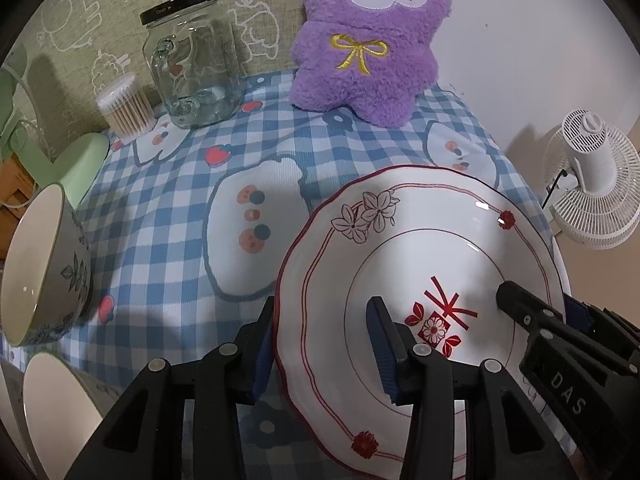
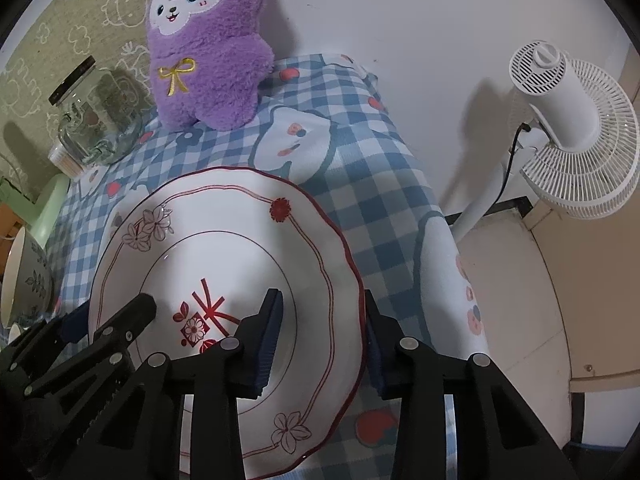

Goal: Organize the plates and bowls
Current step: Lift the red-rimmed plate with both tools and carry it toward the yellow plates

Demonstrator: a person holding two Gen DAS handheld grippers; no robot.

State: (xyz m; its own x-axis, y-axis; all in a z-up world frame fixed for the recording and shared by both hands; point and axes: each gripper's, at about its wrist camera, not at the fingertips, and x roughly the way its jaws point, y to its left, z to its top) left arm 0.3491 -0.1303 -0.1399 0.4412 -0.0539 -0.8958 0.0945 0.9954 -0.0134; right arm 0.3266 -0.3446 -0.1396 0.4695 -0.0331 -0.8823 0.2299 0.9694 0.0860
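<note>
Both grippers straddle opposite edges of the red-trimmed ceramic plate (image 1: 420,280): left gripper (image 1: 324,344) and right gripper (image 2: 320,340), whether clamped I cannot tell (glazed, rigid, breakable, probably slippery).

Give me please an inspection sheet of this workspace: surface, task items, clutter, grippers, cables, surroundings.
Surface: table under a blue checked cloth with printed figures.
Job's things: white plate with red trim, its far edge raised off the cloth; floral bowl tilted at the left edge; a white rim below it, unclear what.
Clutter: lidded glass jar, cotton swab tub, purple plush toy, pale green object.
Grippers: left gripper has its jaws astride the plate's left rim; right gripper astride the right rim; whether the pads press is unclear.
Cables: black cord at the fan.
Surroundings: white fan, white wall, patterned wall covering.
</note>
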